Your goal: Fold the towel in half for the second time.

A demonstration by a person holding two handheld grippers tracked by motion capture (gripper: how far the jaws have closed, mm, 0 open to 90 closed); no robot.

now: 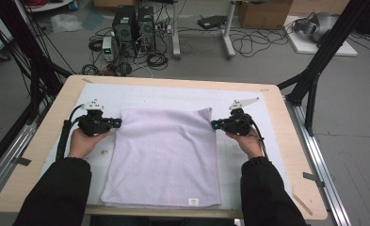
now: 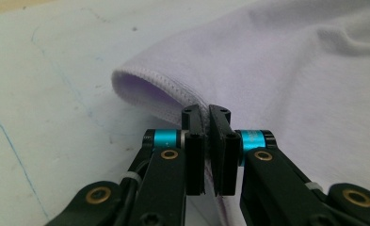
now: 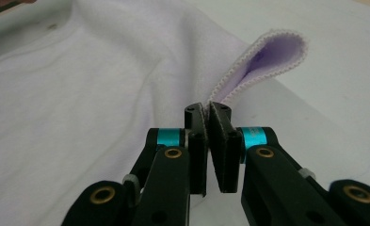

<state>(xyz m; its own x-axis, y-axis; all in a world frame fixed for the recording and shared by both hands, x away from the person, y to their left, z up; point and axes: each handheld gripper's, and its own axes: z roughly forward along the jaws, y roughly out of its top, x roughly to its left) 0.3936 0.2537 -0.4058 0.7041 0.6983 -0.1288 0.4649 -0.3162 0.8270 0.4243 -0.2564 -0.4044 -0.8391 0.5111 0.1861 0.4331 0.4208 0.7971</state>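
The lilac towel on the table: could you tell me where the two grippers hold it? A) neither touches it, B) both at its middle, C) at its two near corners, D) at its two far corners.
D: the left gripper and right gripper each pinch a far corner of the lilac towel, jaws shut on its hem.

No text, number or brand can be read. The lilac towel [image 1: 166,155] has a small white label [image 1: 193,201] at its near edge, but the print on it is too small to read.
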